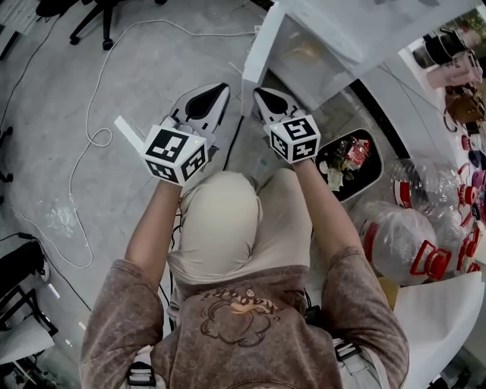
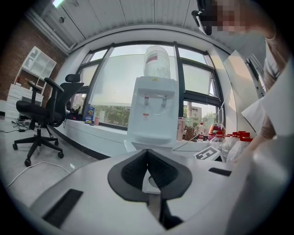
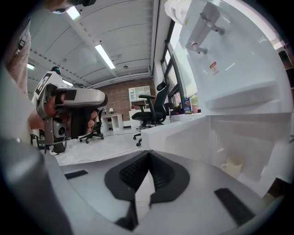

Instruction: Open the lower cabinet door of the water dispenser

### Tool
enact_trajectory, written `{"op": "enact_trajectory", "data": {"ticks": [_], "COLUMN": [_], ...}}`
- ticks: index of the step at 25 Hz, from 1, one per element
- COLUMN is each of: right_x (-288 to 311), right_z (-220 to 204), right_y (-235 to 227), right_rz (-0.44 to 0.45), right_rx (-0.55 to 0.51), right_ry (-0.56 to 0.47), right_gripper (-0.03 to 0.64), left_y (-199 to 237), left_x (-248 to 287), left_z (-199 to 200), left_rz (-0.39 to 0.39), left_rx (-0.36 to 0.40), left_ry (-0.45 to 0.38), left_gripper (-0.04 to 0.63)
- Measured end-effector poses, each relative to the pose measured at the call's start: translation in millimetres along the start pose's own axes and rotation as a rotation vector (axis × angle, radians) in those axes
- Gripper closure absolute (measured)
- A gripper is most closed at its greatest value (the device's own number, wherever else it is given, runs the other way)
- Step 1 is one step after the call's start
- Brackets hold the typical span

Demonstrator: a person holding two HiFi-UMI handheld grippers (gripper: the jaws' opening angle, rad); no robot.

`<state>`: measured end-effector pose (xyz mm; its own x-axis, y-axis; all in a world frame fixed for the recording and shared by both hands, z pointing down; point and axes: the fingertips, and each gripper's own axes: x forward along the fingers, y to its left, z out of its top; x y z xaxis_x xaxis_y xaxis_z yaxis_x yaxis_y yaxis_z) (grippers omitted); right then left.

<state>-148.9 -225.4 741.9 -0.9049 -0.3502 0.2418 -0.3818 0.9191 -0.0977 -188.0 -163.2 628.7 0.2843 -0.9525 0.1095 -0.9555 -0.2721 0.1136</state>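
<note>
Lower cabinet door (image 1: 260, 55) of the water dispenser (image 1: 357, 23) stands swung open in the head view, edge-on, just ahead of the right gripper (image 1: 260, 93) and not touching it. Open cabinet (image 1: 307, 57) sits ahead-right of that gripper. Left gripper (image 1: 220, 91) is beside the right one on its left, both pointing forward and level, tips near each other but apart. Trash bin (image 1: 377, 163) is right of the right gripper, with water bottles (image 1: 395, 235) further right and a cable (image 1: 91, 137) on the floor left of the left gripper. Left gripper view: left gripper (image 2: 147, 153) has its jaws closed tip to tip with nothing between them. The dispenser (image 2: 151, 110) with the bottle (image 2: 157, 62) on top is straight ahead and apart, an office chair (image 2: 46, 110) far left; the door is hard to make out here. Right gripper view: right gripper (image 3: 148, 153) also has jaws pressed together and empty. The open door (image 3: 177, 135) is just past the tips, slightly right. The cabinet inside holds a mug (image 3: 232, 166) to the right, and the taps (image 3: 206, 20) are above.
</note>
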Motion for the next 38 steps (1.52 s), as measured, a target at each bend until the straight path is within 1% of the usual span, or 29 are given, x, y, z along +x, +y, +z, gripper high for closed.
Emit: {"op": "enact_trajectory", "data": {"ticks": [5, 17, 27, 38], "right_x": [18, 47, 66, 84], "right_z": [3, 9, 11, 13], "right_y": [10, 24, 28, 24], "right_rz": [0.051, 0.13, 0.148, 0.152], "right_rx": [-0.006, -0.019, -0.009, 0.003], "right_ry": [-0.001, -0.002, 0.005, 0.009], "right_gripper": [0.609, 0.609, 0.609, 0.609], "left_y": [14, 31, 41, 50], "left_x": [-5, -12, -22, -26], "left_z": [2, 4, 7, 5], "left_rz": [0.038, 0.098, 0.136, 0.156], "left_rx": [-0.002, -0.016, -0.022, -0.03], "left_ry": [-0.002, -0.012, -0.023, -0.02], "left_gripper": [0.578, 0.578, 0.578, 0.578]}}
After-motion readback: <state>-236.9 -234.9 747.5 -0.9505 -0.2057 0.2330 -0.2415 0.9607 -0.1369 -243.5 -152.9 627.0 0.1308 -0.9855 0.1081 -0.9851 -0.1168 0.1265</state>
